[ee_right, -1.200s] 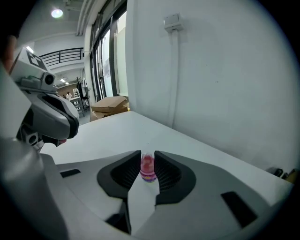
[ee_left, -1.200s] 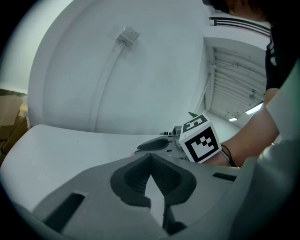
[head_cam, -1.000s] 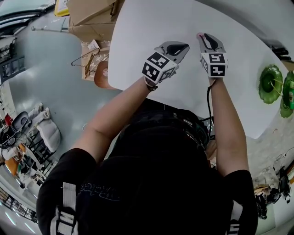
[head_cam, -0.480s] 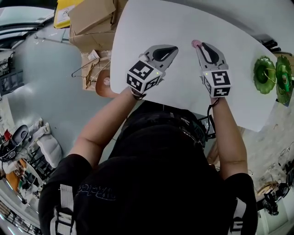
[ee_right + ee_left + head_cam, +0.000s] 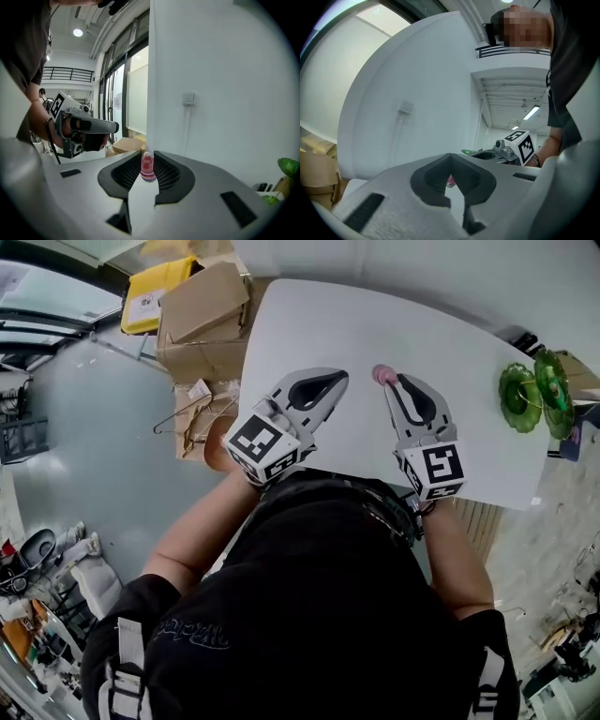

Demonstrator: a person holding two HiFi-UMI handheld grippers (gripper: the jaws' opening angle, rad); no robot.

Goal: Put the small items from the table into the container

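A small pink capsule-shaped item (image 5: 382, 374) sits between the tips of my right gripper (image 5: 393, 381), over the white table (image 5: 450, 334). In the right gripper view the pink item (image 5: 147, 168) fills the gap between the ribbed pads, and the right gripper (image 5: 147, 159) is shut on it. My left gripper (image 5: 341, 378) lies beside it to the left, shut and holding nothing. Its tips meet in the left gripper view (image 5: 451, 157), where the pink item (image 5: 450, 180) shows through the slit below them. Two green glass dishes (image 5: 521, 397) stand at the table's right end.
Cardboard boxes (image 5: 202, 320) and a yellow box (image 5: 155, 294) lie on the floor left of the table, with wire hangers (image 5: 192, 418) nearby. A white wall with a switch (image 5: 188, 98) rises behind the table. The person's dark-clad body fills the lower head view.
Both grippers now sit lower in the head view, nearer the table's front edge, as the view shifted. The pink item has stayed at the right gripper's tips throughout.
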